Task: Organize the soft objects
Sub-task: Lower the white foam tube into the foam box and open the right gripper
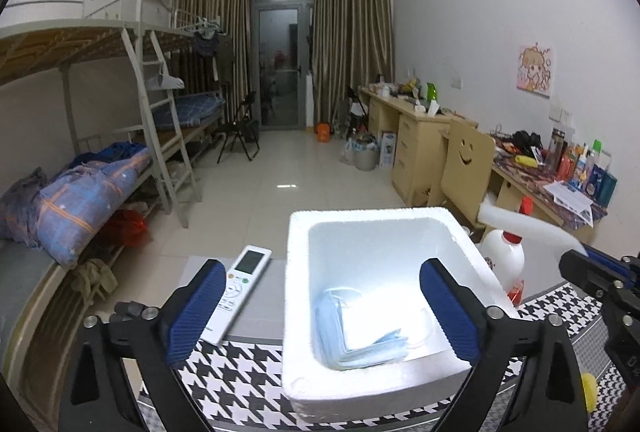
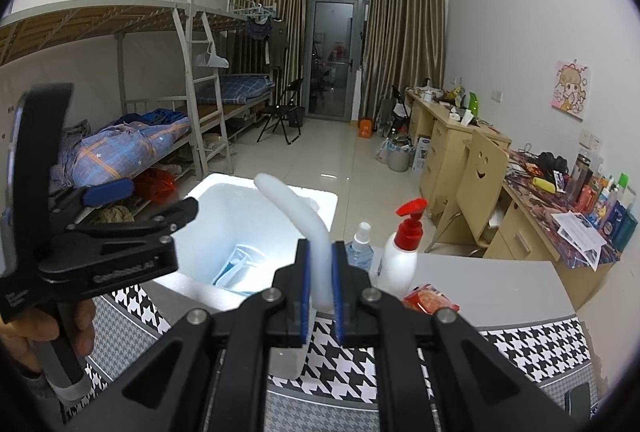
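Observation:
An open white foam box [image 1: 360, 218] stands on the houndstooth table cloth. A stack of light blue face masks [image 1: 360, 336] lies on its floor. My left gripper [image 1: 320, 312] is open above the box's near side, one blue pad on either side of it, with nothing between them. My right gripper [image 2: 320, 272] is shut on a white bendy foam strip [image 2: 296, 216], which curves up and left over the box [image 2: 224, 207]. The left wrist view shows that strip [image 1: 532, 228] and the right gripper [image 1: 592, 272] to the right of the box. The masks [image 2: 240, 264] also show in the right wrist view.
A white remote control [image 1: 240, 288] lies left of the box. A white pump bottle with a red top [image 2: 404, 244], a clear spray bottle [image 2: 360, 244] and a red packet [image 2: 428, 300] stand right of it. A person's hand [image 2: 60, 324] grips the left tool. Bunk beds and desks line the room.

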